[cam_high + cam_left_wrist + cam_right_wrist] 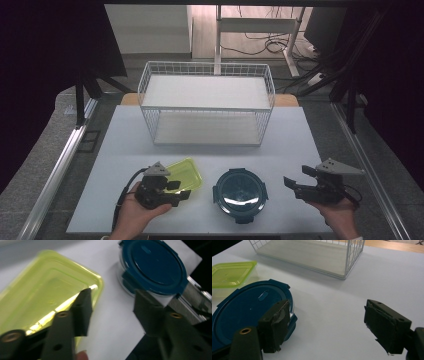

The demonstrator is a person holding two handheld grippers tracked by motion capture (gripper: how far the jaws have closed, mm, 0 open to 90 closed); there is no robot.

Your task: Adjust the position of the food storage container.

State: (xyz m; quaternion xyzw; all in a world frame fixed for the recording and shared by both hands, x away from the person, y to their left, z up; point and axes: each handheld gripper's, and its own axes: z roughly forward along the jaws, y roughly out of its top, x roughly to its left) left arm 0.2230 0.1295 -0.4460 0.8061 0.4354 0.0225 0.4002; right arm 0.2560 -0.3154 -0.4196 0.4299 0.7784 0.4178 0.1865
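Reaching over the near corner of the yellow-green container (186, 174), the left gripper (184, 190) has its jaws about half apart: one jaw lies over the container's lid, the other stands over bare desk (280, 145) on the side toward the round blue container (240, 194). No earlier picture bears on it, and I cannot tell whether the pad over the lid actually presses on it; nothing is clamped between the two jaws. In the left gripper view the yellow-green container (47, 290) shows a closed, translucent lid with a bright glare across it, and what lies inside cannot be made out.

Taking the round blue container as the landmark: the yellow-green container sits just beside it on the left, apart from it. The round blue container (155, 267) has a dark blue lid with clip tabs at its rim, shut on a clear body; its contents are hidden.

To its right, well apart, the right gripper (295, 181) is held with jaws spread wide and nothing between them. In the right gripper view one jaw stands in front of the blue lid (244, 312).

Behind the round blue container, farther up the desk, stands a white wire basket rack (207, 102) with two tiers, both shelves bare.
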